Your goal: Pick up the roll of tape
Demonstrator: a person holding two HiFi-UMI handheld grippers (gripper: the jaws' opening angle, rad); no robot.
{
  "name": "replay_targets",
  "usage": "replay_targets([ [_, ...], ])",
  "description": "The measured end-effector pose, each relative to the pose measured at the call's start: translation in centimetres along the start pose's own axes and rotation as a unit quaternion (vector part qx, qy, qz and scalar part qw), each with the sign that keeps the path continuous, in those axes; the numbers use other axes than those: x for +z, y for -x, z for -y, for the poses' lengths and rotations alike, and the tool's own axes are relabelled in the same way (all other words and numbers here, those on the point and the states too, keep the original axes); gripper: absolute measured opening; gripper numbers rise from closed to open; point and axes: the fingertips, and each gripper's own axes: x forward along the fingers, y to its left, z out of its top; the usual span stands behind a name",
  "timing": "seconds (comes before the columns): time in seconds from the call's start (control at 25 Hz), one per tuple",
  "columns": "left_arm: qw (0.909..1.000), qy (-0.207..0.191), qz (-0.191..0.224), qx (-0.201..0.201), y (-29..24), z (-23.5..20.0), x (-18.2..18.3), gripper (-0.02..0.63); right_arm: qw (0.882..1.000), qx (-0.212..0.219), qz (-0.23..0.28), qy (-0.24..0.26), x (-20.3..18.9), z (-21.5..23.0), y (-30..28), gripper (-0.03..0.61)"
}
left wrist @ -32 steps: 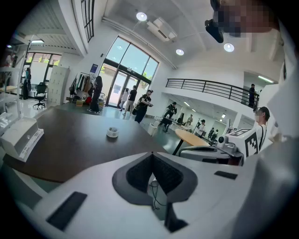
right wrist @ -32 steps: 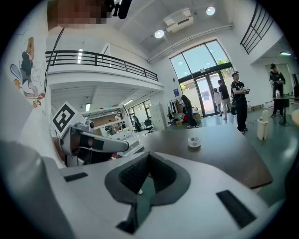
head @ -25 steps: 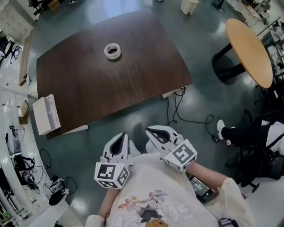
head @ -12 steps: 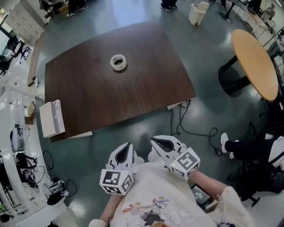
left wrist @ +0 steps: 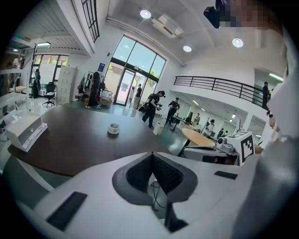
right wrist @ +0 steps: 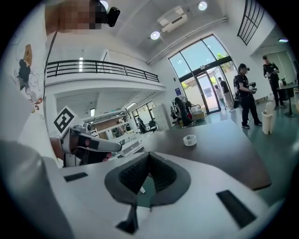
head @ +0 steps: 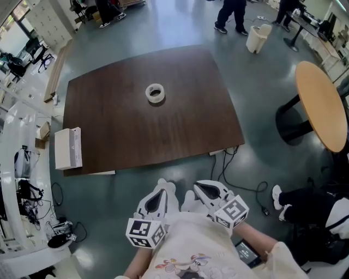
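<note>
The roll of tape (head: 155, 93) is white and lies flat near the middle of the dark brown table (head: 131, 133). It also shows far ahead in the left gripper view (left wrist: 113, 128) and in the right gripper view (right wrist: 189, 139). Both grippers are held close to the person's chest, over the floor short of the table's near edge. My left gripper (head: 163, 185) is shut with nothing in it, its tips meeting (left wrist: 152, 153). My right gripper (head: 199, 185) is also shut and holds nothing, jaws together (right wrist: 148, 154). The two grippers sit side by side, well apart from the tape.
A white box (head: 68, 147) lies at the table's near left corner. Cables (head: 228, 163) trail on the floor under the near right corner. A round wooden table (head: 322, 103) stands to the right, a waste bin (head: 257, 37) and people (head: 230, 13) beyond the far edge.
The person has stepped towards the table: the table and tape sit lower in the head view. Both grippers have moved forward together and stay shut.
</note>
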Motion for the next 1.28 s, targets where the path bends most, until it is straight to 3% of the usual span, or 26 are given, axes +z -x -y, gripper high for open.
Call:
replay_targets([
  [0.2,1.0000,0.006,0.006,0.000,-2.7,-1.2,1.4,0.005,1.000,0.002,-0.012,-0.002,0.6,2.6,-2.2,0.003],
  [0.52,0.9999,0.009,0.007,0.006,-7.5,-7.9,5.4,0.005,0.999,-0.004,-0.034,0.020,3.2,6.6,-10.1,0.003],
  [0.72,0.9999,0.007,0.006,-0.008,-9.4,-12.9,8.3,0.005,0.998,-0.013,-0.045,0.031,4.8,8.2,-15.9,0.003],
  [1.0,0.9994,0.000,-0.002,-0.034,-12.5,-16.0,10.7,0.005,0.997,-0.051,-0.046,0.033,7.2,11.8,-19.7,0.008],
  [1.12,0.9993,0.008,-0.014,-0.032,-13.6,-17.4,11.3,0.006,0.996,-0.059,-0.066,0.027,7.4,12.8,-21.5,0.121],
  [1.28,0.9993,0.020,-0.025,-0.020,-14.7,-18.6,12.0,0.006,0.993,-0.068,-0.090,0.025,7.5,14.1,-22.6,0.126],
])
